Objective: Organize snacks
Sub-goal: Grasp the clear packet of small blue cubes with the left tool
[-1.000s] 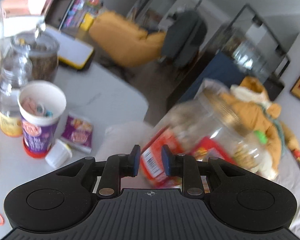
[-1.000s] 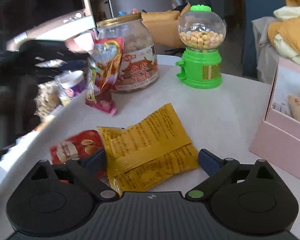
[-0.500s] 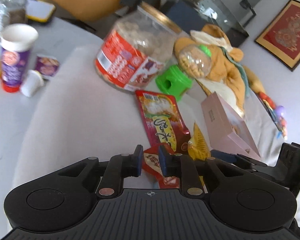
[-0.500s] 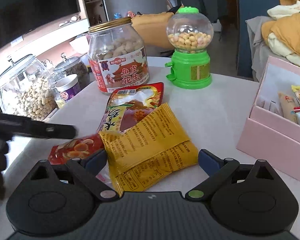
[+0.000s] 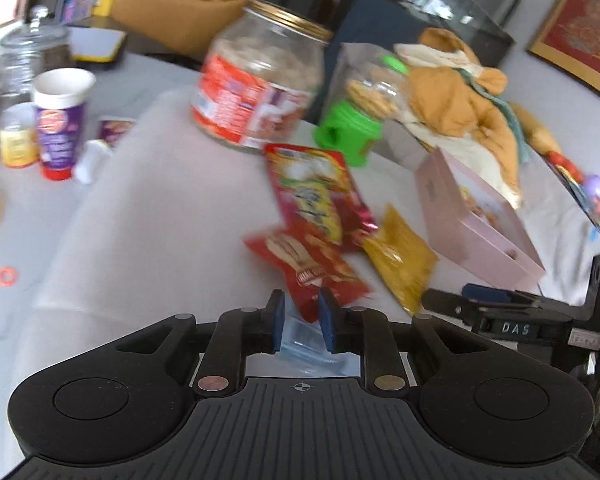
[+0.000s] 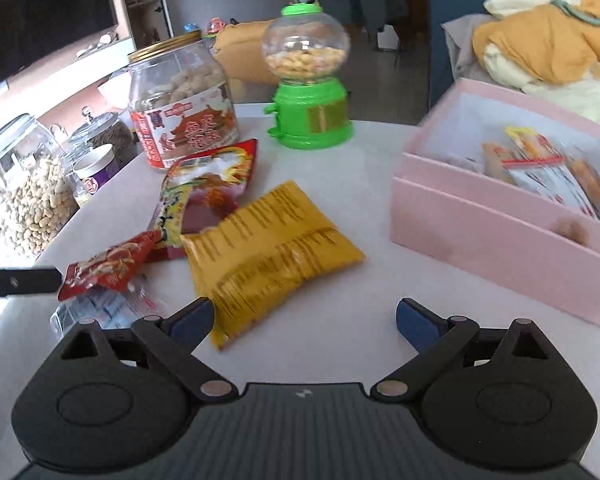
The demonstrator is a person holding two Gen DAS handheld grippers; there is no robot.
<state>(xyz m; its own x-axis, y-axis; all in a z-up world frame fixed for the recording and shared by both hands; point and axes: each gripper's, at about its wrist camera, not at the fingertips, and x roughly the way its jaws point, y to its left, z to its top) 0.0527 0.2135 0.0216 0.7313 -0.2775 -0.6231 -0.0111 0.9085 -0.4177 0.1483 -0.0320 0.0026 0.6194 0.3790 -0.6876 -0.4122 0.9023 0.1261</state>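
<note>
White and smooth, the round bench (image 6: 360, 208) fills the middle of both views. A pink cardboard box (image 6: 500, 240), straight-walled and open-topped, sits at the right of the right wrist view with wrapped snacks lying inside it. At upper left there, a clear plastic jar (image 6: 180, 100) with a gold screw lid and red label stands beside a green candy dispenser (image 6: 306, 80) with a round clear globe of pale pellets.

Three crinkly foil packets lie in a loose cluster at centre: a puffy yellow packet (image 6: 272, 248), a longer red packet (image 6: 208, 184) partly tucked under it, and a small red packet (image 6: 108, 268) at the left. Below the small one lies a flat clear wrapper (image 6: 100, 308) with bluish print.

At the bottom centre of the left wrist view, the left hand-held gripper (image 5: 302, 322) has just been opening; its blue pads stand a narrow gap apart, straddling the clear wrapper and the small red packet's corner without pressing either. The right hand-held gripper (image 6: 304, 320) is spread wide just below the yellow packet, its left pad beside the packet's lower corner.
</note>
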